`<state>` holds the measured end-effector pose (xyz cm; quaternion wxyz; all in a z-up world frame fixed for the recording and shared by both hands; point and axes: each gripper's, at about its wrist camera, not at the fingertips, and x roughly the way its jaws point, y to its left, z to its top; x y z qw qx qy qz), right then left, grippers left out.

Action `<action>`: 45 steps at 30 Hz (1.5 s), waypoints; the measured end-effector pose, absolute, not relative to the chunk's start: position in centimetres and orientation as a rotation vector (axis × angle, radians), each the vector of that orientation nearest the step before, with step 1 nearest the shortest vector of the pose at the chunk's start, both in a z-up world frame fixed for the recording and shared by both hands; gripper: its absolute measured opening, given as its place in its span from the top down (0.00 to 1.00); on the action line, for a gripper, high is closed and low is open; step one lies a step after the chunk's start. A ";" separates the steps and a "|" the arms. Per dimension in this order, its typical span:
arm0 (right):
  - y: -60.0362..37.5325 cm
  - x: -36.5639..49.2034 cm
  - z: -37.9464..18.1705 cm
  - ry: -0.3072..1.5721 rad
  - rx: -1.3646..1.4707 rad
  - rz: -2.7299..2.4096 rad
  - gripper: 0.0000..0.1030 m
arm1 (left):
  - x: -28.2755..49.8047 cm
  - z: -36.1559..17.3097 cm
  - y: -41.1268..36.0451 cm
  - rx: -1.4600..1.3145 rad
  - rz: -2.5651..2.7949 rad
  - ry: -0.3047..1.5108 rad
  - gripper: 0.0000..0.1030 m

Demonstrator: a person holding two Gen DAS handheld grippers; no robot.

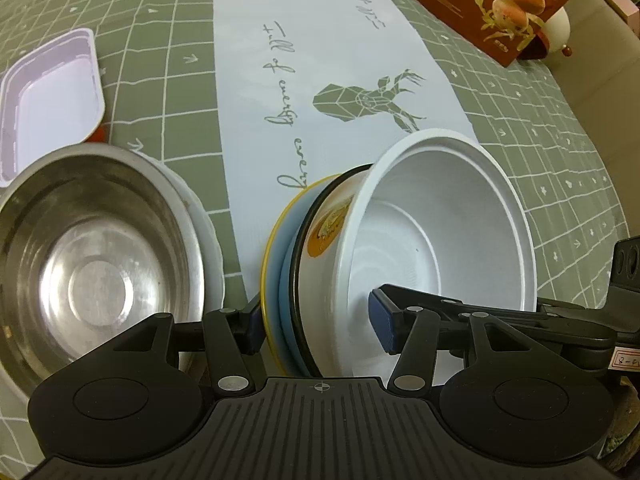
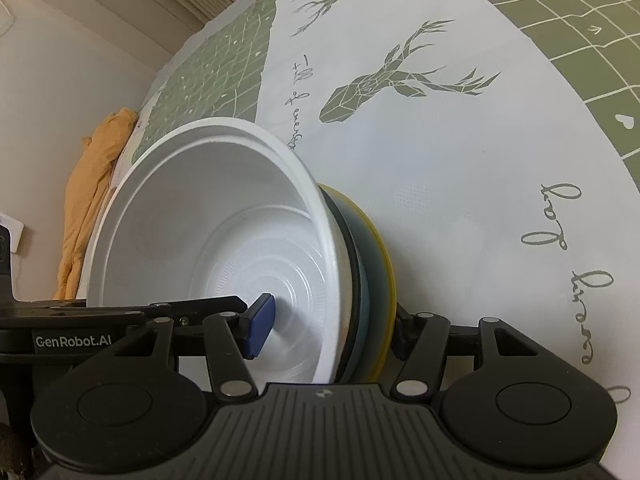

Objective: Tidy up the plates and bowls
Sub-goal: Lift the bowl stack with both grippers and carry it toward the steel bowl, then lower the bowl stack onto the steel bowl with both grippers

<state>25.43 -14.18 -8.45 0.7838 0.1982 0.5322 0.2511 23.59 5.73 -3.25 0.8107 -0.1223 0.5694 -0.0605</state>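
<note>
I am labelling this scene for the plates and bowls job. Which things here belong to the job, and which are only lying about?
Belong to the job:
- white bowl
- patterned bowl
- yellow-rimmed plate
- steel bowl

Only lying about:
- pastry box
- lavender tray
- orange cloth

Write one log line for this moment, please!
left tool open, straddling dish stack | right tool shut on dish stack | dish stack tipped on edge | steel bowl apart, untouched

Steel bowl (image 1: 96, 240) at 9 o'clock: brushed, glossy metal. White bowl (image 1: 436, 232): matt ribbed plastic. Bench cloth (image 1: 560, 160): matt.
</note>
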 end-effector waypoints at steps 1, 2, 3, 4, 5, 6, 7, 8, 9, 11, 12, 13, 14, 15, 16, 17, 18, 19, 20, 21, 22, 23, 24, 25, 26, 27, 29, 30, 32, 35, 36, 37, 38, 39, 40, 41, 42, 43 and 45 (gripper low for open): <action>-14.2 25.4 -8.4 1.151 0.425 0.540 0.43 | 23.5 -3.2 5.8 -0.265 -0.132 1.215 0.45; -14.2 25.3 -8.3 1.151 0.422 0.537 0.43 | 23.4 -3.2 5.8 -0.267 -0.135 1.213 0.45; -14.1 25.2 -8.1 1.151 0.419 0.534 0.43 | 23.4 -3.1 5.9 -0.271 -0.138 1.210 0.45; -14.1 25.1 -8.0 1.151 0.416 0.531 0.43 | 23.3 -3.0 5.9 -0.276 -0.141 1.207 0.45; -14.1 25.1 -7.8 1.151 0.414 0.527 0.43 | 23.3 -3.0 6.0 -0.280 -0.143 1.204 0.45; -14.1 25.0 -7.6 1.151 0.411 0.524 0.43 | 23.2 -2.9 6.0 -0.284 -0.146 1.200 0.45; -14.1 25.0 -7.5 1.150 0.407 0.521 0.43 | 23.1 -2.8 6.1 -0.288 -0.148 1.197 0.45; -14.0 24.9 -7.3 1.148 0.402 0.519 0.43 | 23.0 -2.7 6.2 -0.291 -0.149 1.194 0.45; -14.0 24.8 -7.1 1.148 0.399 0.517 0.43 | 23.0 -2.6 6.3 -0.296 -0.150 1.192 0.45; -13.7 24.7 -6.8 1.147 0.394 0.510 0.43 | 22.8 -2.4 6.5 -0.305 -0.151 1.188 0.46; -13.6 24.6 -6.5 1.147 0.392 0.508 0.43 | 22.7 -2.2 6.7 -0.308 -0.152 1.184 0.46; -13.4 24.7 -6.3 1.147 0.388 0.506 0.43 | 22.7 -2.0 6.9 -0.313 -0.154 1.180 0.46; -13.2 24.6 -6.0 1.145 0.382 0.505 0.43 | 22.6 -1.7 7.2 -0.316 -0.157 1.176 0.45; -12.9 24.5 -5.5 1.141 0.374 0.504 0.43 | 22.4 -1.3 7.6 -0.322 -0.161 1.169 0.46; -12.5 24.4 -5.0 1.135 0.365 0.504 0.43 | 22.3 -0.9 7.9 -0.328 -0.164 1.160 0.46; -12.1 24.3 -4.3 1.126 0.354 0.506 0.43 | 22.0 -0.4 8.4 -0.336 -0.167 1.149 0.46; -11.6 24.2 -3.5 1.114 0.342 0.510 0.43 | 21.8 0.2 9.0 -0.346 -0.170 1.134 0.46; -11.1 24.0 -2.7 1.102 0.330 0.515 0.43 | 21.5 0.8 9.6 -0.357 -0.171 1.117 0.46; -10.5 24.0 -2.0 1.091 0.319 0.521 0.43 | 21.2 1.4 10.4 -0.370 -0.170 1.099 0.46; -9.7 23.9 -1.1 1.079 0.305 0.530 0.43 | 20.8 1.9 11.2 -0.379 -0.167 1.081 0.46; -8.9 23.8 -0.4 1.071 0.292 0.537 0.43 | 20.4 2.4 11.9 -0.385 -0.162 1.064 0.46; -7.9 23.8 0.3 1.062 0.274 0.548 0.43 | 20.0 2.9 12.8 -0.390 -0.155 1.047 0.46; -7.0 23.7 0.8 1.057 0.259 0.561 0.43 | 19.5 3.2 13.7 -0.396 -0.145 1.031 0.46; -5.9 23.8 1.2 1.056 0.245 0.575 0.43 | 19.1 3.4 14.7 -0.403 -0.132 1.019 0.46; -4.7 23.9 1.4 1.059 0.233 0.588 0.43 | 18.6 3.5 15.6 -0.410 -0.118 1.011 0.46; -3.4 24.0 1.5 1.065 0.217 0.603 0.43 | 18.2 3.4 16.5 -0.418 -0.103 1.007 0.46; -1.1 24.0 1.2 1.080 0.186 0.625 0.43 | 17.5 2.8 18.4 -0.435 -0.071 1.011 0.46; 0.2 24.0 0.8 1.096 0.171 0.636 0.44 | 17.3 2.4 19.3 -0.445 -0.057 1.017 0.46; 2.2 24.3 -0.2 1.135 0.154 0.656 0.44 | 16.8 1.0 21.2 -0.471 -0.033 1.037 0.46; 4.8 24.6 -2.1 1.195 0.132 0.666 0.44 | 16.6 -1.1 23.2 -0.508 -0.012 1.072 0.46; 5.5 24.7 -2.8 1.213 0.122 0.664 0.44 | 16.5 -1.7 23.8 -0.520 -0.009 1.079 0.46; 6.2 24.8 -3.1 1.225 0.116 0.661 0.44 | 16.5 -2.3 24.3 -0.531 -0.009 1.083 0.46; 6.7 24.9 -3.5 1.236 0.109 0.659 0.44 | 16.5 -2.8 24.7 -0.540 -0.012 1.081 0.46; 7.1 25.0 -3.8 1.239 0.103 0.654 0.43 | 16.6 -3.1 24.9 -0.547 -0.016 1.074 0.46; 7.2 24.9 -3.8 1.233 0.095 0.653 0.43 | 16.6 -3.2 25.1 -0.549 -0.021 1.062 0.46; 7.4 25.0 -3.7 1.225 0.085 0.652 0.43 | 16.7 -3.3 25.3 -0.551 -0.025 1.052 0.46; 7.5 25.2 -3.7 1.225 0.079 0.648 0.43 | 16.8 -3.5 25.4 -0.552 -0.028 1.044 0.47; 7.6 25.3 -3.7 1.229 0.074 0.641 0.43 | 17.0 -3.7 25.4 -0.553 -0.030 1.037 0.47; 7.8 25.4 -3.8 1.237 0.062 0.622 0.43 | 17.1 -4.1 25.7 -0.562 -0.037 1.024 0.48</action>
